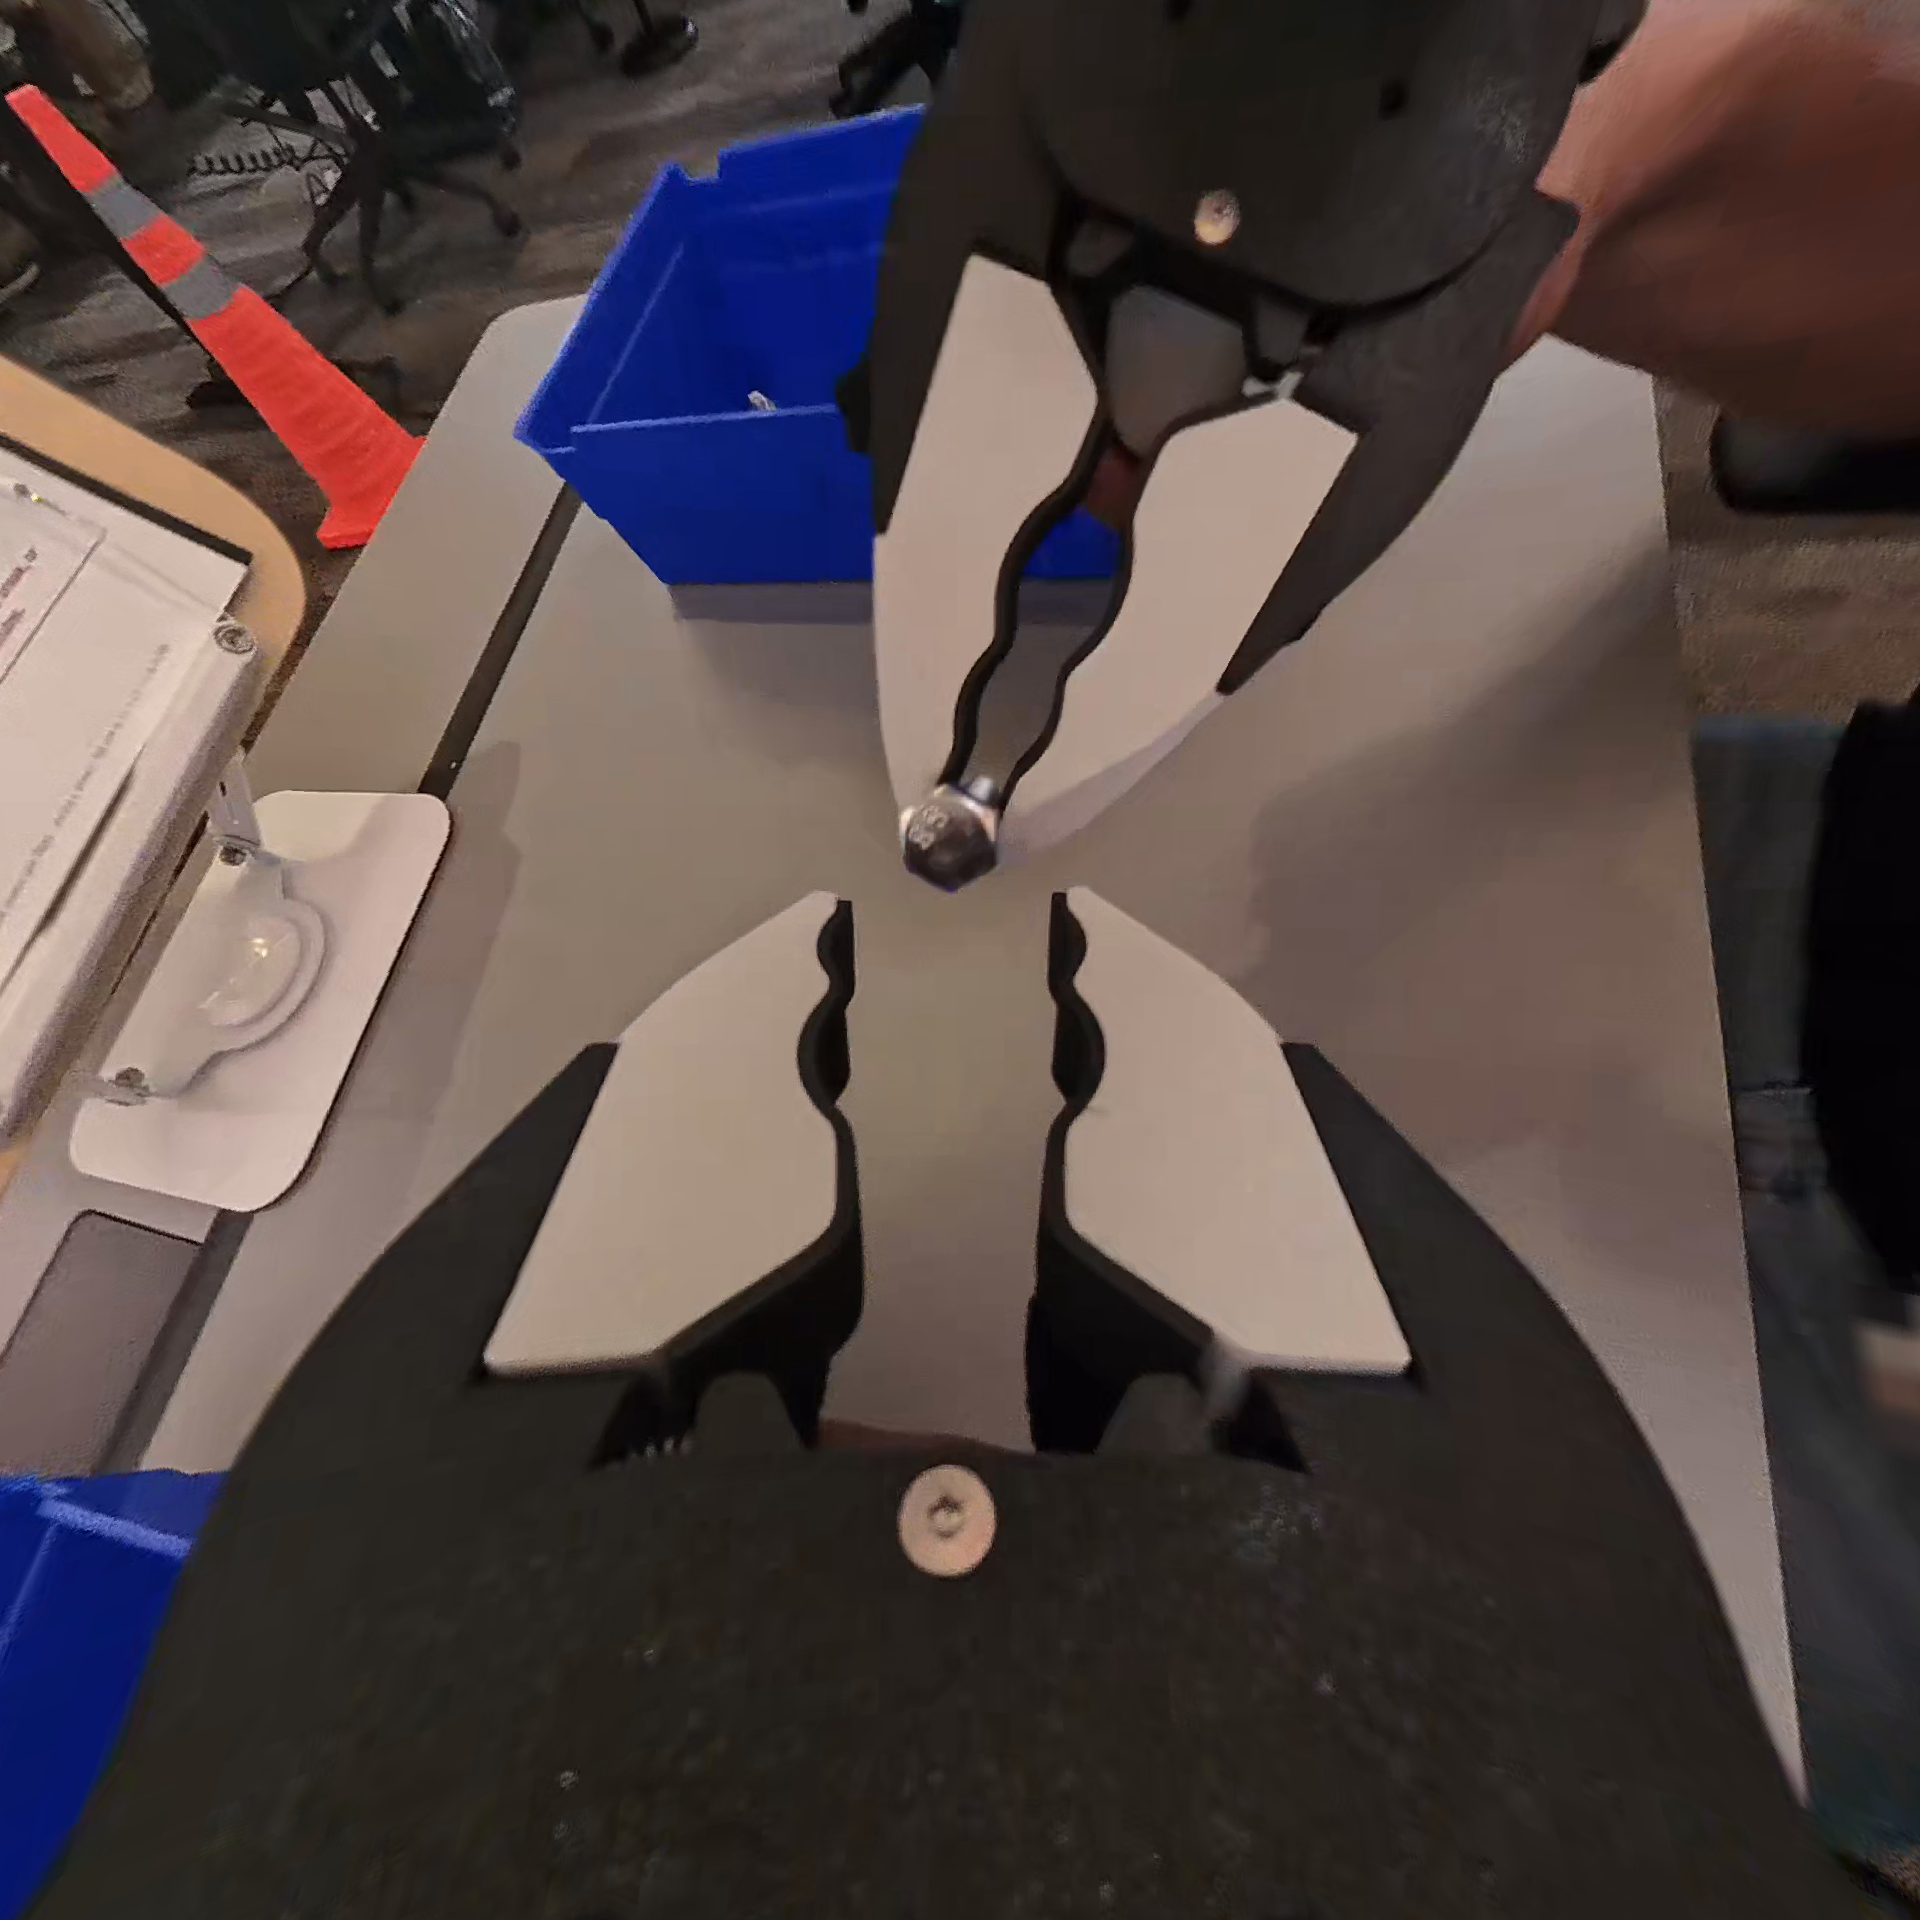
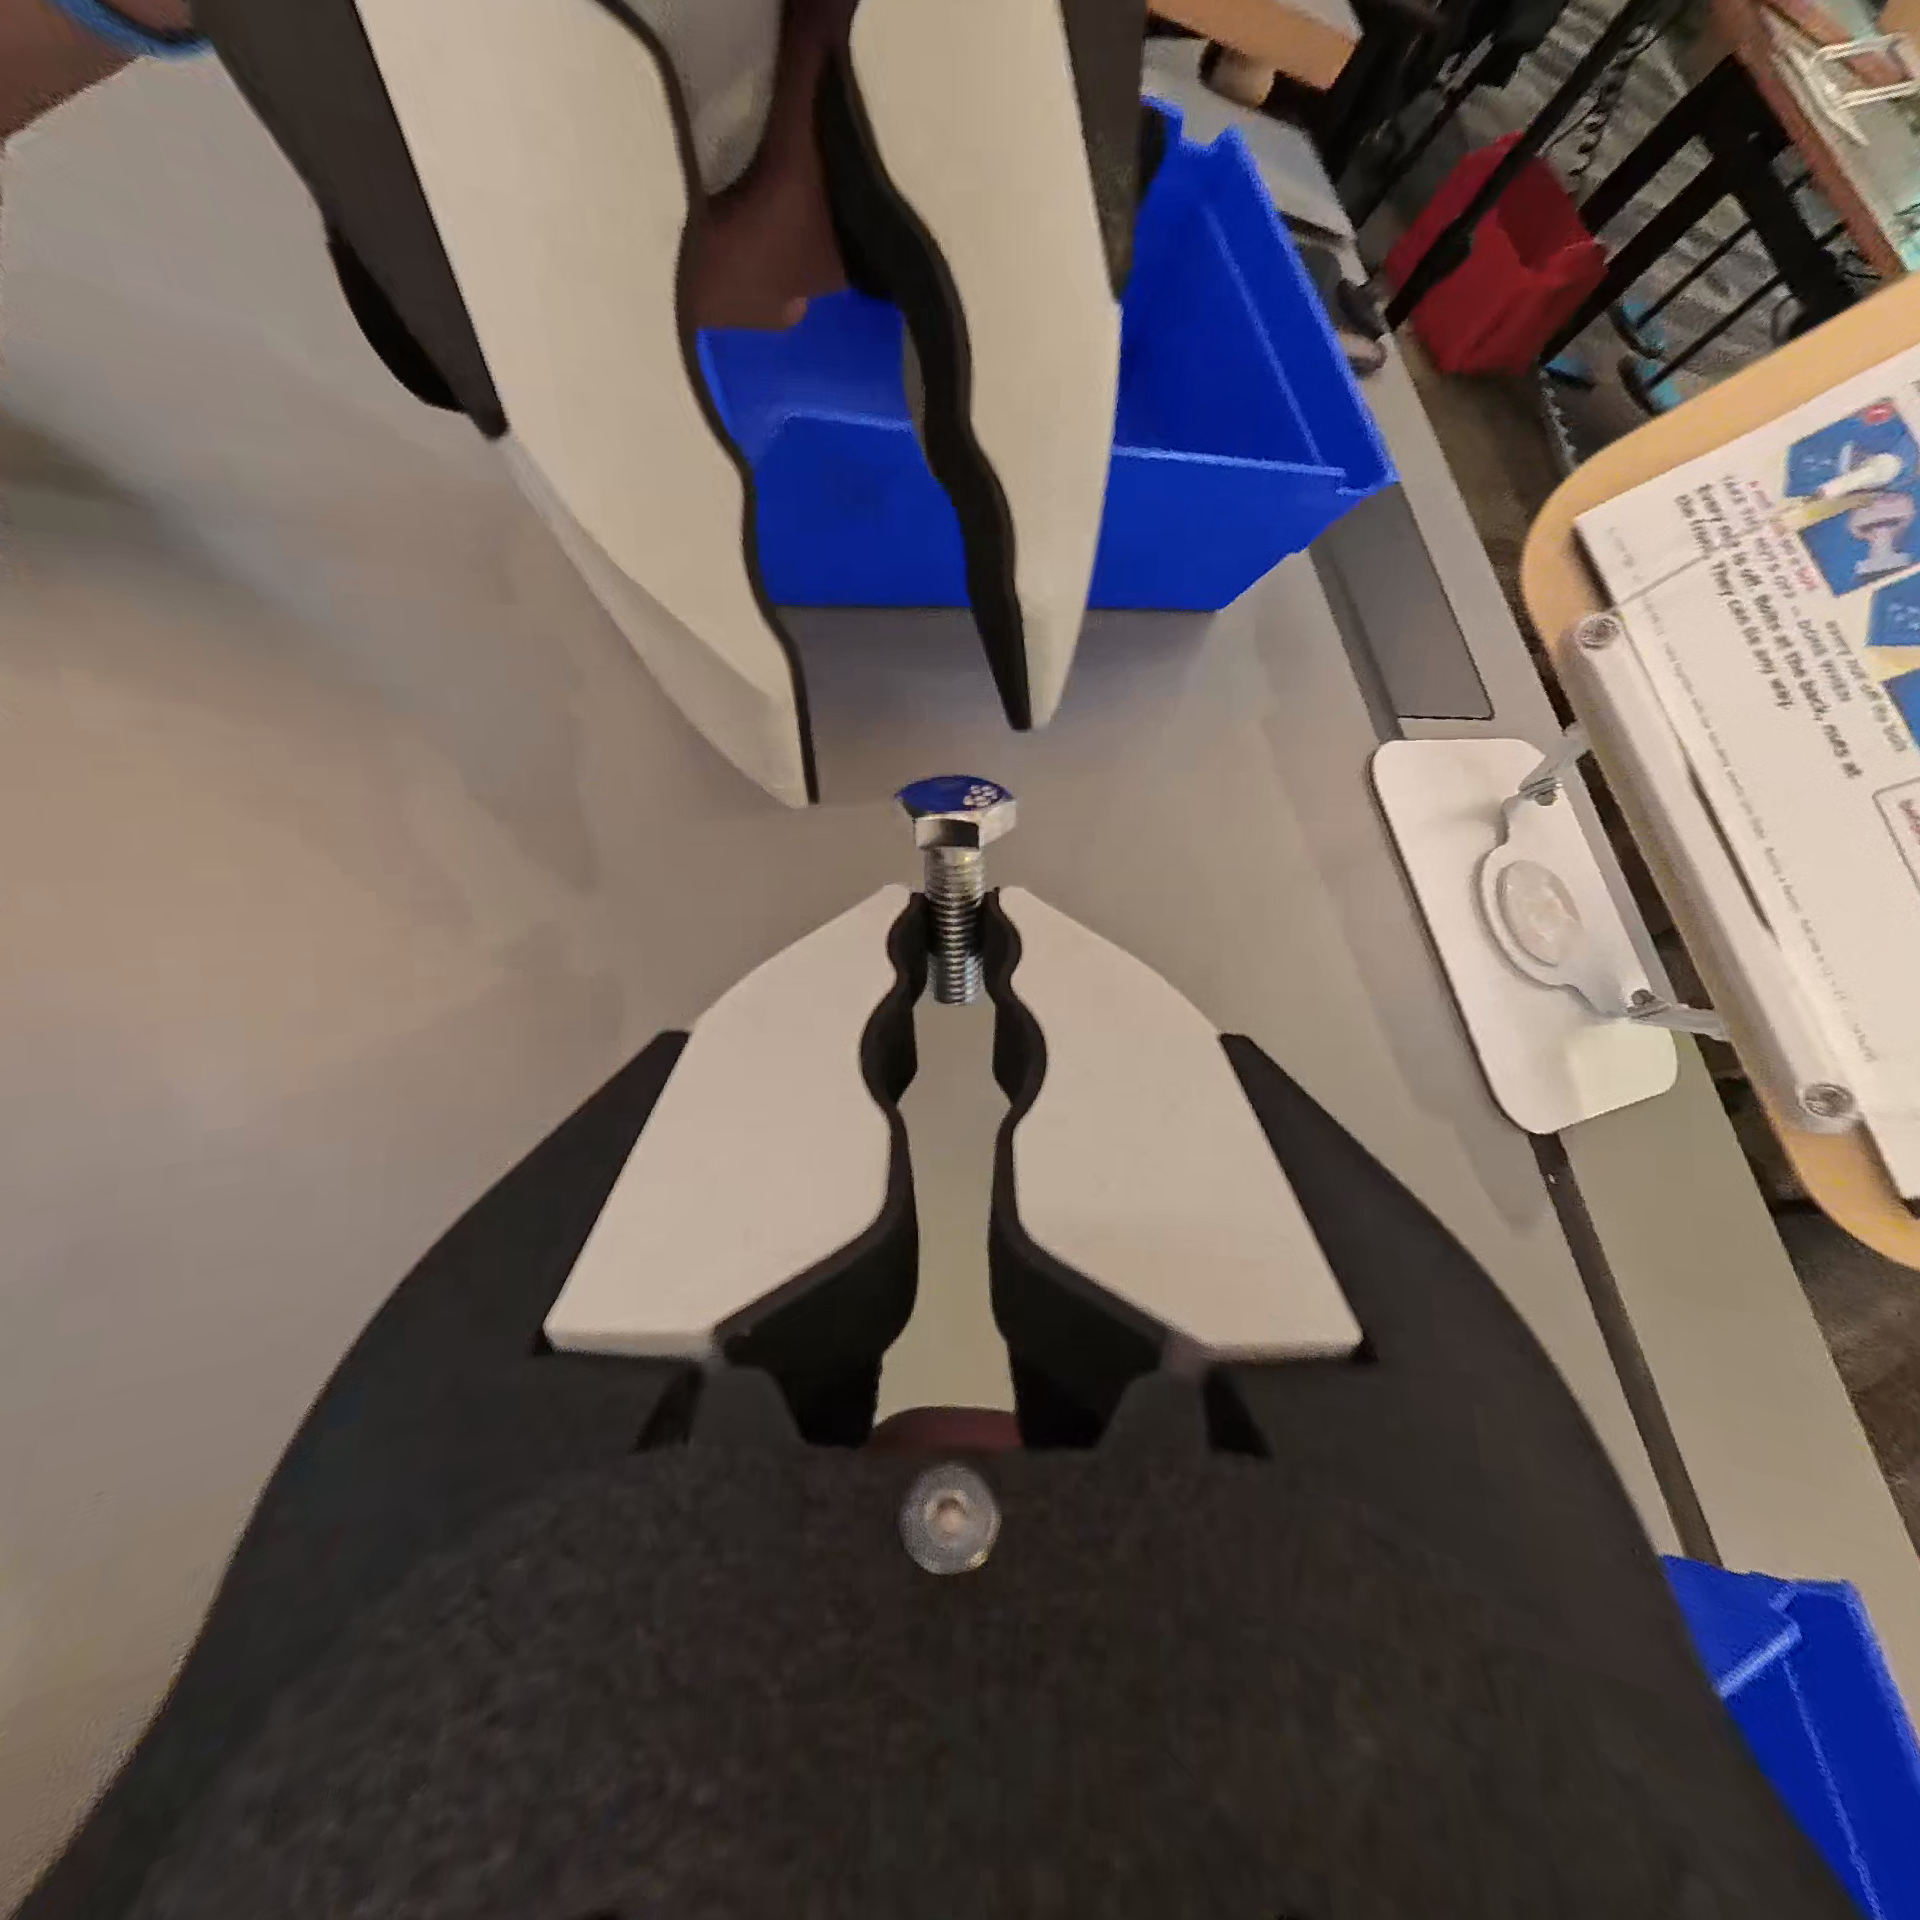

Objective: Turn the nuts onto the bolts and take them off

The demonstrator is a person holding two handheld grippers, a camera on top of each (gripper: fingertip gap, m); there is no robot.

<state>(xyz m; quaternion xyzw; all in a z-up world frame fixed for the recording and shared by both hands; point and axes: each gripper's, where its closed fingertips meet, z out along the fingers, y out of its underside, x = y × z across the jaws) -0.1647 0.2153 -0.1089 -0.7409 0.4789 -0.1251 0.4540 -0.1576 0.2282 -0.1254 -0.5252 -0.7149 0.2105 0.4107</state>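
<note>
One bolt (image 2: pixel 954 902) is in play, and no nut shows on it or anywhere in either view. The right gripper (image 2: pixel 954 914) is clamped on the threaded shank near its fingertips, so the hex head sticks out past the tips, held in the air above the grey table (image 2: pixel 260 831). Facing it, the left gripper (image 1: pixel 951 909) stands with its jaws parted to a moderate gap and nothing between them; its tips sit just short of the bolt head, apart from it. A blue bin (image 1: pixel 727 416) rests on the far part of the table in the left wrist view, and a second blue bin (image 2: pixel 1247 436) lies beyond the left gripper in the right wrist view; whether either holds nuts cannot be told. A white sheet holder (image 2: pixel 1527 925) stands at the right edge there. My reading is that this is a handover or regrip: with the thread covered by the right fingers, a nut could not go on. The next move seems to call for the left jaws to come around the head squarely and close before the right lets go, keeping the bolt straight so it does not slip out.
</note>
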